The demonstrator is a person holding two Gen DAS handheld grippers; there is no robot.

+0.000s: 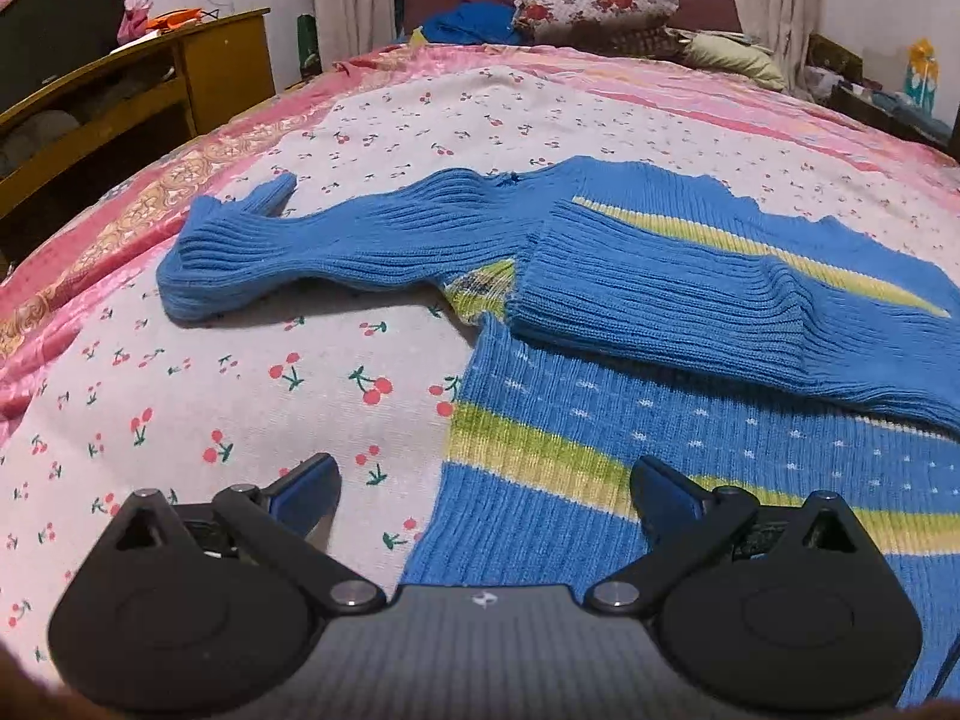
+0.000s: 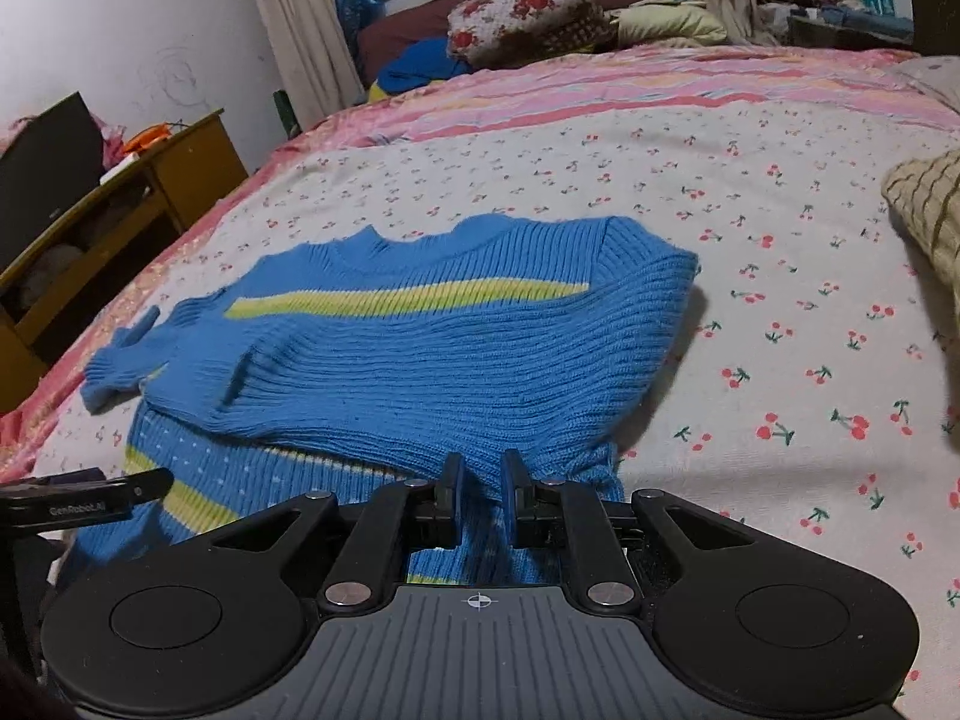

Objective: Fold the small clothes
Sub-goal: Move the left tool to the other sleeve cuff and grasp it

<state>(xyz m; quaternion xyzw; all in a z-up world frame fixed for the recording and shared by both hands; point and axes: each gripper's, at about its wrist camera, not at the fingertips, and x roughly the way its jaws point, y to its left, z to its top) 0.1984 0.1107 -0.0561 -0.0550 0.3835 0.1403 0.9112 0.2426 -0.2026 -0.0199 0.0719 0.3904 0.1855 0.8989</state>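
Observation:
A blue ribbed sweater (image 1: 690, 300) with yellow-green stripes lies flat on the cherry-print sheet (image 1: 240, 396). One sleeve (image 1: 288, 258) stretches out to the left. The other sleeve (image 1: 660, 312) is folded across the chest. My left gripper (image 1: 486, 477) is open wide and straddles the sweater's lower left edge, one finger over the sheet and one over the hem. In the right wrist view the sweater (image 2: 420, 348) fills the middle, and my right gripper (image 2: 482, 483) stands nearly closed with the blue hem pinched between its fingers. The left gripper's body (image 2: 90, 498) shows at the left edge.
The bed has a pink quilt border (image 1: 90, 258). A wooden desk (image 1: 150, 84) stands to its left. Pillows (image 1: 594, 0) and blue cloth (image 1: 474, 24) lie at the far end. A beige striped knit (image 2: 927, 210) rests on the sheet at the right.

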